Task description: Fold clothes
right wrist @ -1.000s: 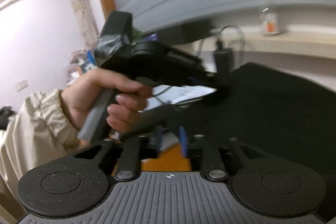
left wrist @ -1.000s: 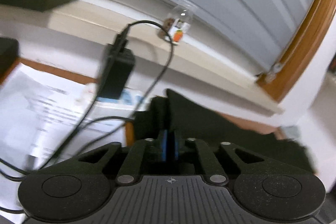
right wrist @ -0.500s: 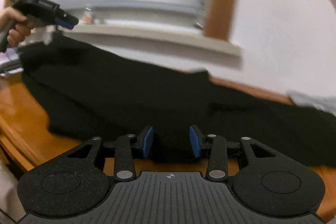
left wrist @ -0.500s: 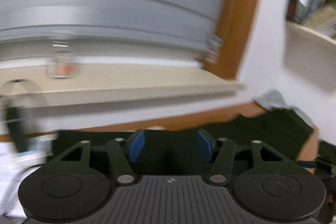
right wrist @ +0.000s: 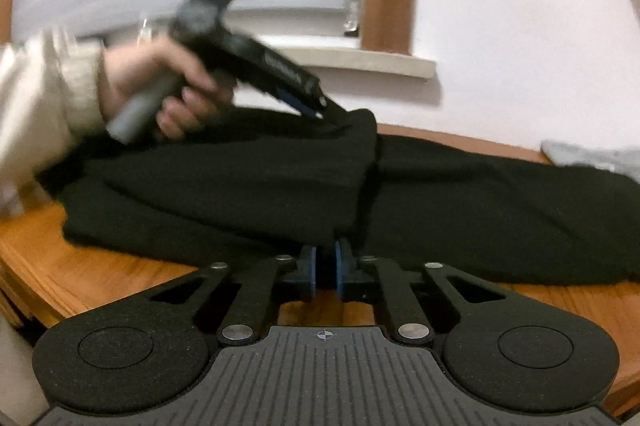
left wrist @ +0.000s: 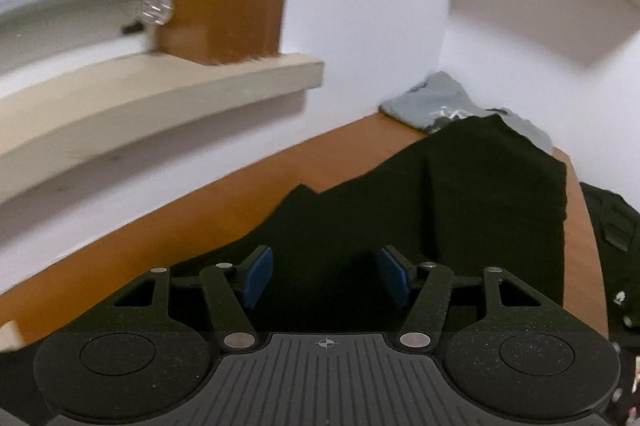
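Left wrist view: left gripper [left wrist: 326,276] has its jaws well apart with nothing pinched, hovering over the black garment [left wrist: 460,202] spread on the wooden table [left wrist: 224,194], grey cloth [left wrist: 448,106] in the far corner. Right wrist view: right gripper [right wrist: 325,268] has its jaws closed to a sliver at the garment's near edge [right wrist: 336,226], looks pinched but fabric between the pads is hard to confirm; a hand [right wrist: 160,82] holds the left gripper nose-down at the raised fold.

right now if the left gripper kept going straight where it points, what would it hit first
Most likely the black garment spread on the wooden table: it fills the view just past the open left gripper. Exact depth is hard to judge.
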Motion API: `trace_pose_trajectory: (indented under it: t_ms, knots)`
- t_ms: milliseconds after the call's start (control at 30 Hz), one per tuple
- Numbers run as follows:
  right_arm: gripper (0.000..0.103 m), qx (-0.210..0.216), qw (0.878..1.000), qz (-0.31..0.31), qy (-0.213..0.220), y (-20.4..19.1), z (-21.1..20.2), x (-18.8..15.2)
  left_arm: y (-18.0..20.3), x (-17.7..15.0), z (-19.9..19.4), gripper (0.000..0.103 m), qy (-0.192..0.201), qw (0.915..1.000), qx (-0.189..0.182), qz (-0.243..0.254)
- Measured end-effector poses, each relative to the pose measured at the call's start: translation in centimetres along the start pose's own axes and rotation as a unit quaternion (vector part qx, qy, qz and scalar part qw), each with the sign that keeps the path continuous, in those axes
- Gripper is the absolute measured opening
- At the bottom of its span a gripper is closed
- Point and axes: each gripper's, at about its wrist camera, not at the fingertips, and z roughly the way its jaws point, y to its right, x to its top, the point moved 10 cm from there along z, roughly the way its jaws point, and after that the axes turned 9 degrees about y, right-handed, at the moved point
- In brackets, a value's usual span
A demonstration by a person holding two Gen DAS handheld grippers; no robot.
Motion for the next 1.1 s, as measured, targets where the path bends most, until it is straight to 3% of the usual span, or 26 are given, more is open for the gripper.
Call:
trace_pose_trajectory:
  t_ms: [167,233,333,433,467,500,633,667,700,733,767,800,833,967,1033,1067,1100]
  knots:
    - [0.005,0.027,1.0,0.006,-0.011,-1.9,-4.2,0.8,-1.1,-1.2,1.6,0.064,-0.006,0.9999,0.016,0.001]
    - [0.005,0.047,0.998,-0.001,-0.046,-3.0,-5.3,0.2,-1.5,-1.7,2.0,0.065,-0.007,0.9998,0.021,0.001]
    - [0.007,0.044,0.998,-0.002,-0.051,-3.1,-5.3,-0.1,-1.6,-1.6,1.9,0.066,-0.008,0.9995,0.028,0.008]
    - [0.014,0.042,0.999,0.007,-0.031,-3.1,-5.5,0.7,-1.2,-1.2,2.2,0.066,-0.008,0.9992,0.034,0.021]
    - [0.024,0.041,0.999,0.007,-0.024,-3.3,-5.8,0.8,-1.0,-0.9,2.4,0.066,-0.005,0.9993,0.028,0.024]
    - [0.027,0.037,0.999,0.004,-0.023,-3.4,-5.6,0.6,-0.7,-0.6,2.6,0.067,-0.001,0.9994,0.021,0.028]
    - [0.029,0.024,0.999,0.003,-0.03,-3.9,-4.4,-0.7,-0.1,0.6,4.1,0.071,-0.001,0.9994,-0.01,0.033]
    - [0.029,0.022,0.999,0.002,-0.026,-3.8,-4.2,-0.7,0.0,0.4,4.6,0.064,-0.008,0.9991,-0.015,0.038]
    - [0.029,0.019,1.0,0.001,-0.023,-3.7,-4.0,-0.7,0.1,0.2,5.1,0.045,-0.015,0.9987,-0.019,0.044]
    - [0.029,0.016,1.0,-0.001,-0.02,-3.6,-3.9,-0.7,0.3,0.1,5.6,0.038,-0.023,0.9982,-0.024,0.05]
    - [0.029,0.012,1.0,-0.001,-0.016,-3.6,-3.7,-0.6,0.4,0.0,5.7,0.02,-0.022,0.9979,-0.027,0.056]
    - [0.017,0.014,1.0,0.003,-0.012,-3.6,-3.6,-0.4,-0.1,0.3,5.7,0.006,-0.014,0.9984,-0.01,0.055]
    - [0.006,0.018,1.0,0.007,-0.007,-3.6,-3.4,-0.3,-0.6,0.6,5.7,0.006,-0.006,0.9985,0.01,0.053]
    - [0.005,0.011,1.0,-0.008,0.022,-4.6,-4.0,0.9,-1.6,1.9,5.2,0.005,0.028,0.9968,0.05,0.056]
    - [0.006,0.025,1.0,-0.012,-0.004,-5.0,-4.2,0.3,-1.5,1.7,5.4,0.008,0.018,0.9968,0.049,0.06]
    - [0.011,0.024,1.0,-0.011,-0.006,-4.8,-4.4,-0.1,-1.4,1.6,5.3,0.014,0.018,0.9964,0.055,0.062]
    - [0.019,0.022,1.0,-0.01,-0.007,-4.5,-4.7,-0.4,-1.3,1.7,4.9,0.033,0.024,0.9965,0.056,0.057]
